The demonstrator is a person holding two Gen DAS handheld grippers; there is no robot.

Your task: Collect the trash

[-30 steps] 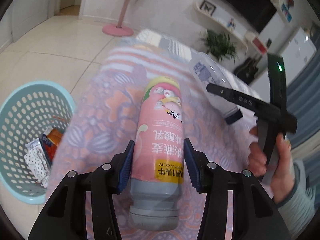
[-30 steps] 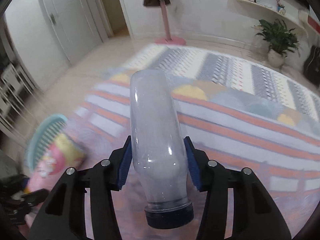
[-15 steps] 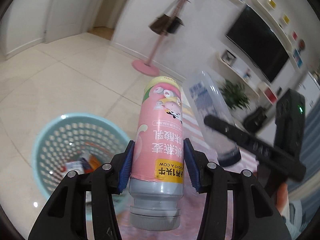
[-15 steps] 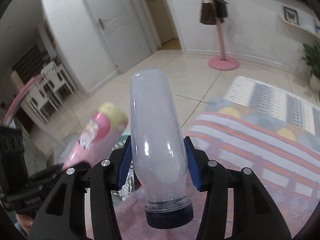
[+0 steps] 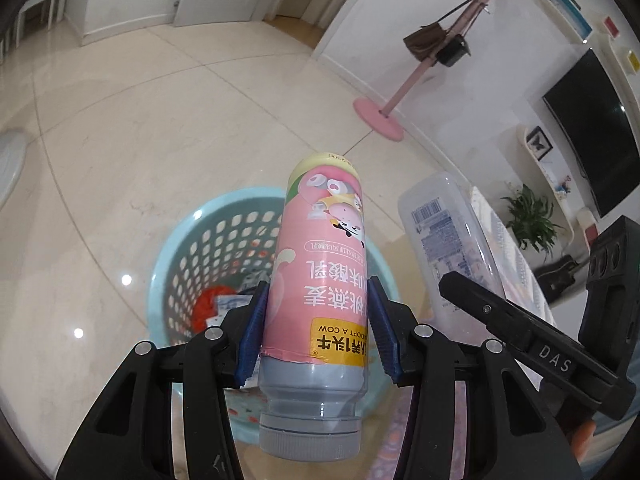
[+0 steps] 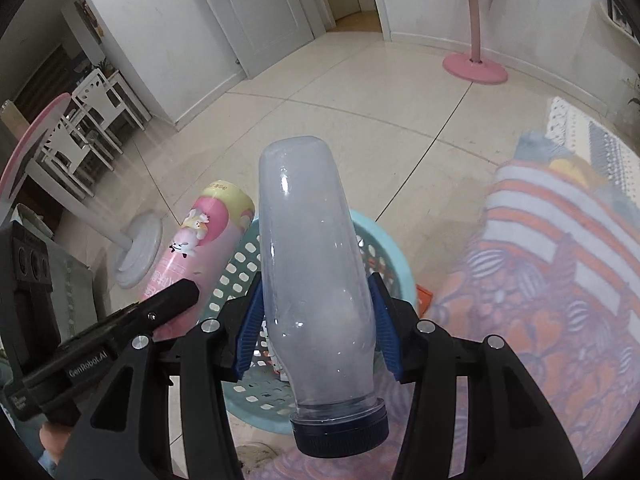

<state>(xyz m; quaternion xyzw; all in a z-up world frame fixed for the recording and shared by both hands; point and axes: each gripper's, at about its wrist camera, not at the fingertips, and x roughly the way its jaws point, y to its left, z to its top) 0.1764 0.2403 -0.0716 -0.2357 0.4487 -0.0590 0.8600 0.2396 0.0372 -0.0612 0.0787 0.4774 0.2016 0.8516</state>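
Above basket point(image 5: 176, 248) — pink bottle point(image 5: 320, 280) cap-toward-camera, base outward.

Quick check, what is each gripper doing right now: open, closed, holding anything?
Left gripper: closed on the pink yogurt drink bottle.
Right gripper: closed on the clear plastic bottle.

pink bottle point(image 5: 320, 280) clamped, basket point(image 5: 180, 248) seemingly below
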